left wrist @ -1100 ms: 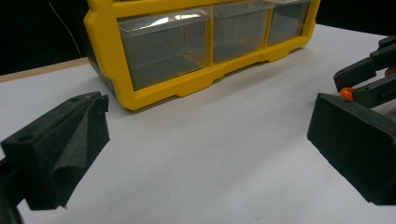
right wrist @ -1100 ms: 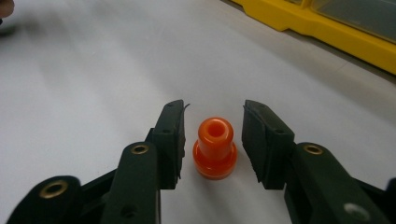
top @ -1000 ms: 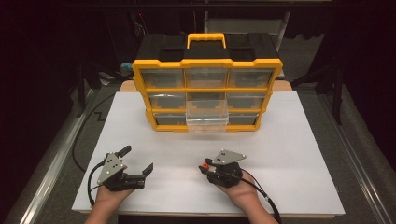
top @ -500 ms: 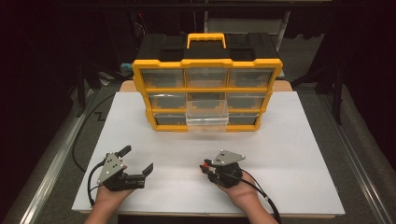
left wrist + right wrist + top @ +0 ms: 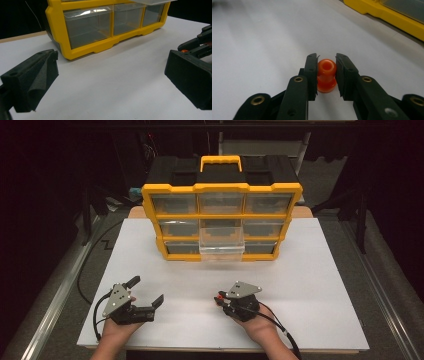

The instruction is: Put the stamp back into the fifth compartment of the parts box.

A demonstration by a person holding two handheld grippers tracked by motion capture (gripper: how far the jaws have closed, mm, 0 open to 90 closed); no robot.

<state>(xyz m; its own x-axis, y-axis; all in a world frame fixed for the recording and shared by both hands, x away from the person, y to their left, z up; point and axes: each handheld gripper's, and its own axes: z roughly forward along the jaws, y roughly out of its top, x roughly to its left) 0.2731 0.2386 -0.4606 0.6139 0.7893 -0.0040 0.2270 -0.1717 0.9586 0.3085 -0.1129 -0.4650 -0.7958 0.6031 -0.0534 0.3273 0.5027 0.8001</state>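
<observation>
A small orange plastic piece (image 5: 326,75), spool-shaped with a hole in its top, stands on the white table between the jaws of my right gripper (image 5: 326,67), which is shut on it. In the high view that right gripper (image 5: 218,300) rests at the table's front centre, with the orange piece (image 5: 217,298) at its tip. My left gripper (image 5: 146,290) lies at the front left, open with nothing between its jaws. In the left gripper view, the left gripper (image 5: 111,72) faces the organizer (image 5: 105,25).
A yellow and black drawer organizer (image 5: 221,220) with clear drawers stands at the back of the white table (image 5: 310,285). Its middle drawer (image 5: 221,251) is pulled out toward me. Dark floor and metal rails border the table.
</observation>
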